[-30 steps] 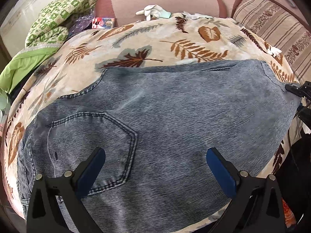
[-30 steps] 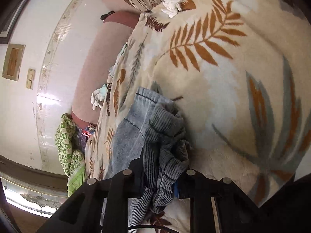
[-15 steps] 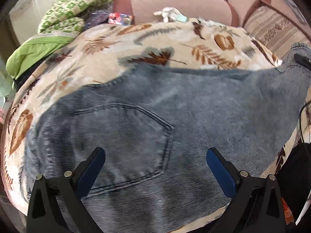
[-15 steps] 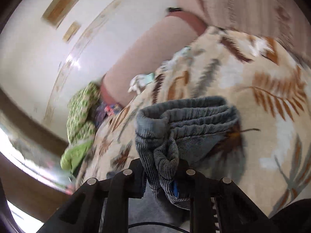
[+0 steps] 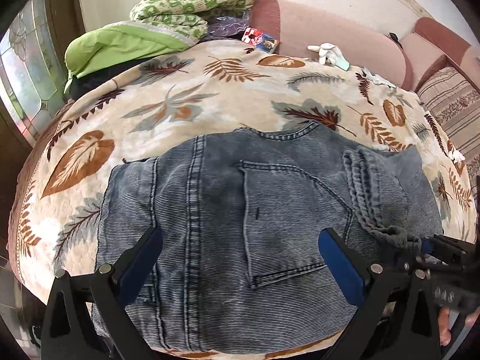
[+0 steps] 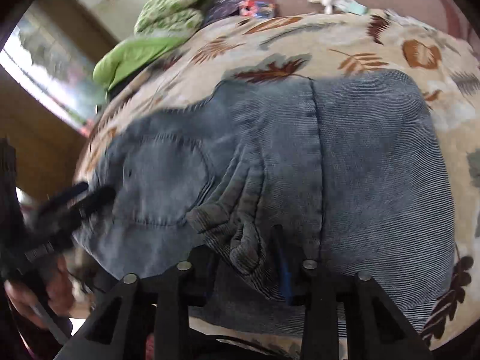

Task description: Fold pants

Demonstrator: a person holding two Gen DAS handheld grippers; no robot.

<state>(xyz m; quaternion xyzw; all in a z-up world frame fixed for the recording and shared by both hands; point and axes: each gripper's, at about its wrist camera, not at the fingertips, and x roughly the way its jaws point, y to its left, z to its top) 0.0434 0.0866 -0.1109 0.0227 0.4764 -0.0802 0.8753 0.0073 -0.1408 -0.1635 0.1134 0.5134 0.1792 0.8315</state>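
Beige leaf-print blanket (image 5: 186, 114) covers the sofa (image 5: 336, 39), and on its near half lie the pants (image 5: 240, 210), folded, back pocket (image 5: 288, 225) up. My left gripper (image 5: 240, 258) hangs over them, jaws wide apart, nothing between them. At the right, my right gripper (image 6: 243, 258) has the bunched hem (image 6: 240, 237) between its jaws, which are opening. Green bedding (image 5: 168, 15) is heaped far left.

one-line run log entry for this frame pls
task: fold pants | pants: folded over on leaf-print blanket | right gripper: jaws opening, bunched hem between them | left gripper: open, empty, above pants
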